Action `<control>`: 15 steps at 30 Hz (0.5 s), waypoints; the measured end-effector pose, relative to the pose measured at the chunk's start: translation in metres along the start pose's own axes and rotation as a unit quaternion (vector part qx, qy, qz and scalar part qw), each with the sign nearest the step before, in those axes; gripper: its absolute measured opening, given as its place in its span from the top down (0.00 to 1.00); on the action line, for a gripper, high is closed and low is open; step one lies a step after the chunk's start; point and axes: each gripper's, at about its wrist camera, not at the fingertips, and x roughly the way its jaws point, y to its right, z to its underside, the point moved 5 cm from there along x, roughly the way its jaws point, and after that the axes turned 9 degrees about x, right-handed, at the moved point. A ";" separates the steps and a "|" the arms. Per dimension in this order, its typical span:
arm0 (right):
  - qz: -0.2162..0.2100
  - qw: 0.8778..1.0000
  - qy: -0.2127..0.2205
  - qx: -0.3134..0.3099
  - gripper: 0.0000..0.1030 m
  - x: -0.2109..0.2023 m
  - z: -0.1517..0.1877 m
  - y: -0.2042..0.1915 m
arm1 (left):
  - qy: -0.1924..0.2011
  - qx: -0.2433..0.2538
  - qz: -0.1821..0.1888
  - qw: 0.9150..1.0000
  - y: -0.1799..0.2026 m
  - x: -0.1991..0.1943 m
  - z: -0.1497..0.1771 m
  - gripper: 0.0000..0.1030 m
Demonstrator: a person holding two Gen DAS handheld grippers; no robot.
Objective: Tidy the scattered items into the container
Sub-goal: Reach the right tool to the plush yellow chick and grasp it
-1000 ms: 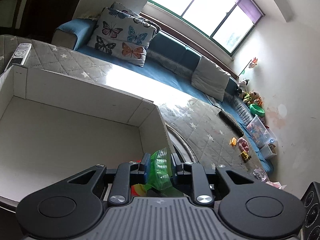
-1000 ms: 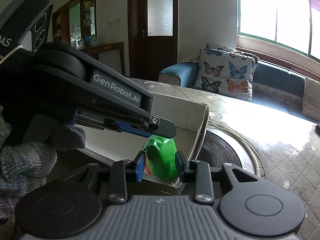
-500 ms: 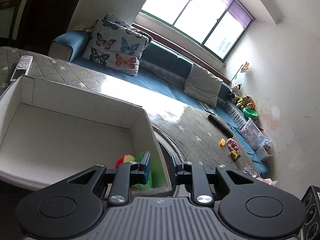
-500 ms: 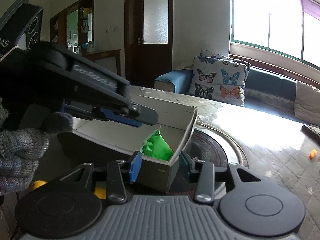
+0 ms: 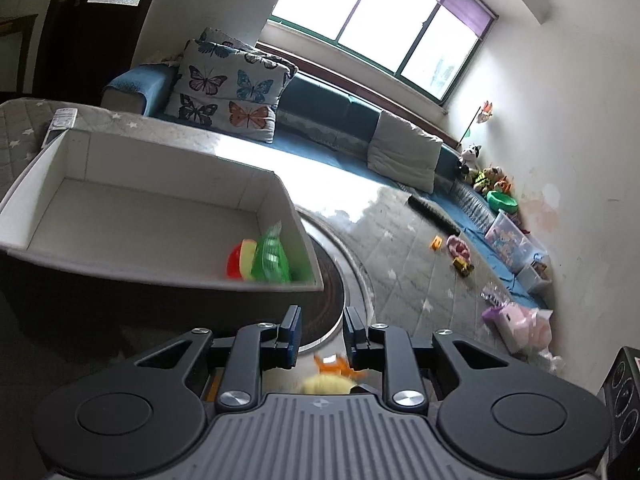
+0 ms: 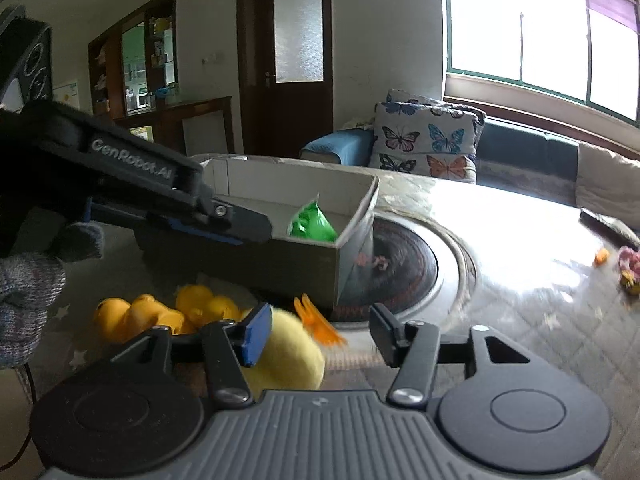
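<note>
The white cardboard box (image 5: pixel 168 280) stands on the quilted table. A green bag (image 5: pixel 272 258) and a red and yellow toy (image 5: pixel 240 258) lie in its near right corner. My left gripper (image 5: pixel 322 316) hangs in front of the box, its jaws opening with nothing between them. My right gripper (image 6: pixel 320 320) is also before the box (image 6: pixel 304 256), jaws opening wide and not pressing on anything. A yellow plush duck (image 6: pixel 288 356) with orange feet (image 6: pixel 318 324) lies under it, by the left finger. Two yellow rubber ducks (image 6: pixel 160 312) sit further left. A gloved hand (image 6: pixel 28 292) carries the left gripper (image 6: pixel 256 232).
A dark round plate (image 5: pixel 332 292) is set in the table right of the box. Small toys (image 5: pixel 460 252) and a black remote (image 5: pixel 434 214) lie far right, a pink bag (image 5: pixel 516 320) nearer. A white remote (image 5: pixel 60 124) lies behind the box. A sofa with butterfly cushions (image 6: pixel 424 144) lines the back.
Both grippers let go of the green bag, which now lies in the box corner. Both have drawn back from the box with wider jaws, and the plush duck has come into view beneath.
</note>
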 end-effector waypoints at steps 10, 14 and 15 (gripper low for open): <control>0.001 1.000 -0.012 0.017 0.25 -0.014 0.028 -0.004 | -0.031 -0.008 -0.022 0.999 0.003 -0.005 0.032 0.76; -0.002 1.000 -0.016 0.019 0.23 -0.017 0.036 -0.006 | -0.041 -0.008 -0.034 0.999 0.003 -0.006 0.039 0.75; -0.002 1.000 -0.017 0.020 0.19 -0.018 0.038 -0.007 | -0.042 -0.007 -0.037 0.998 0.003 -0.007 0.040 0.75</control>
